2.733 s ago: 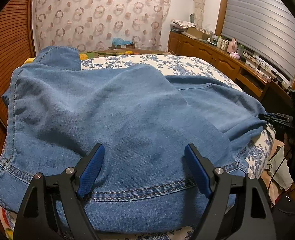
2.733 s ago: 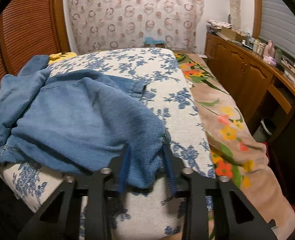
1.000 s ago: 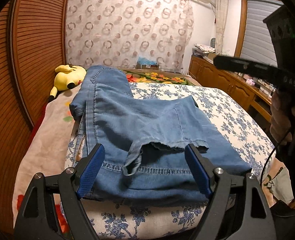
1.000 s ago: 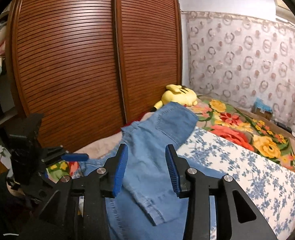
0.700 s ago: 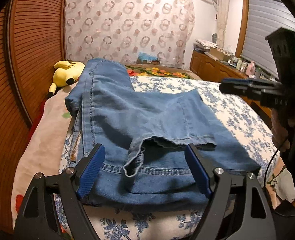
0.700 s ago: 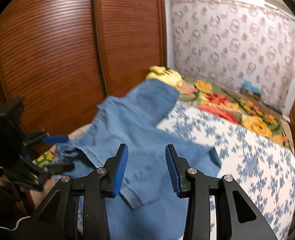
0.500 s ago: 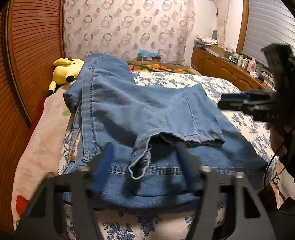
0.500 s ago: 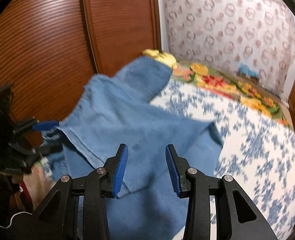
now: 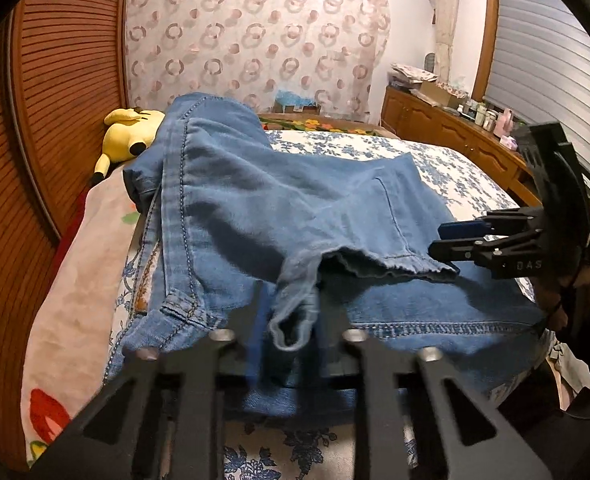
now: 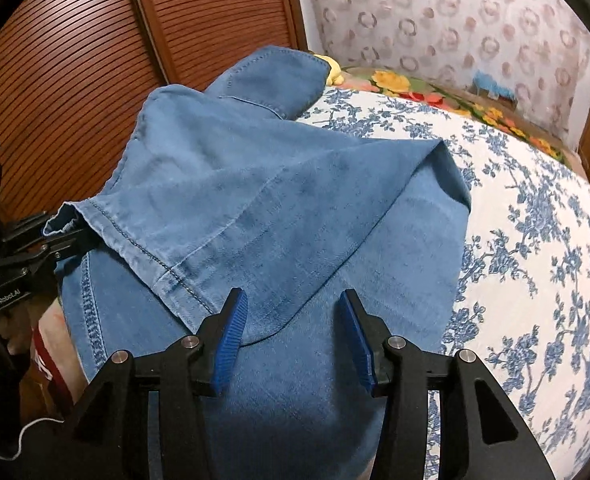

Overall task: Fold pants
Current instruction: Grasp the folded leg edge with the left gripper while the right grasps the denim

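Fold step in hand: blue denim pants (image 9: pixel 279 208) lie across the near-left part of the bed (image 10: pixel 535 240), one leg doubled back so its frayed hem sits on top near the bed's near edge.

Left hand-held gripper (image 9: pixel 291 320): jaws closing, drawn nearly together on the bunched left corner of that hem; pads blurred in its own view, but the right wrist view shows cloth pinched in them. Right hand-held gripper (image 10: pixel 291 336): jaws apart, hovering over the denim just beside the hem's right end, nothing held; in the left wrist view its fingertips reach the hem's right corner.

Judgement: second corner is not yet gripped. Next move calls for the right jaws to close on that corner, top layer only, then both hands carry the hem together, evenly, so the fold stays square.

Surroundings: yellow plush toy (image 9: pixel 129 136) at the bed's far-left corner, just beside the waistband end; brown slatted wardrobe doors (image 10: pixel 95 60) along the left edge; wooden cabinet (image 9: pixel 447 136) beyond the right edge. Nothing lies on the pants. Risk: grabbing the lower layer too.
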`<state>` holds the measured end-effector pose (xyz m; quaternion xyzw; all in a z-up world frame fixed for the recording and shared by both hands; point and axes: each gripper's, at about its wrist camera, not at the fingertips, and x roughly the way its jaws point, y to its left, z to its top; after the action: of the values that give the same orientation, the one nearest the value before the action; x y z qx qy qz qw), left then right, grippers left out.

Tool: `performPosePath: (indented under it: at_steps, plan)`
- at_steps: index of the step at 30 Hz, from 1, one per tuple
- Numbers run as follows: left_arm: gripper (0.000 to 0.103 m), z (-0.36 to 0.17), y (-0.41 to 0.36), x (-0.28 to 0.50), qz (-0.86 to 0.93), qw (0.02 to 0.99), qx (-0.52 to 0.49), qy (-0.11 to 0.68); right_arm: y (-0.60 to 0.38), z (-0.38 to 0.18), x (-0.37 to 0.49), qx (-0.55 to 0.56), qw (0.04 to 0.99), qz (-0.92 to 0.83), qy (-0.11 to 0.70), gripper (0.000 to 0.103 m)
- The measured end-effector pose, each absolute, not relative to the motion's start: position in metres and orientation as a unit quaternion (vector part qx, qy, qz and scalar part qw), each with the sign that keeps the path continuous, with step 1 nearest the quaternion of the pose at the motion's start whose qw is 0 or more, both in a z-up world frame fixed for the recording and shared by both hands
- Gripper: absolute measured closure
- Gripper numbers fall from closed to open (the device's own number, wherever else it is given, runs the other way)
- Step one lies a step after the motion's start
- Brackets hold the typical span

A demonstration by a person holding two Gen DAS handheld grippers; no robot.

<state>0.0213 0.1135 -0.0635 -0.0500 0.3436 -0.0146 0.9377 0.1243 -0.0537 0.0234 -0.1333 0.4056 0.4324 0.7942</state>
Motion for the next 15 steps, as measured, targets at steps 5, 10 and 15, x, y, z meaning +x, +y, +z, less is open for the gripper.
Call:
performPosePath:
  at_steps: [5,10,15]
  plan:
    - [0.092,-0.052,0.109,0.012,-0.023,0.945,-0.048,0.324,-0.047,0.024,0.127,-0.122,0.793,0.447,0.396,0.089]
    - [0.093,-0.037,0.102,-0.001,-0.037,0.949,-0.032,0.311,-0.048,0.038,0.13,-0.118,0.795,0.465,0.371,0.102]
    - [0.093,-0.024,0.101,-0.013,-0.036,0.955,-0.031,0.294,-0.042,0.079,0.135,-0.1,0.806,0.484,0.325,0.102]
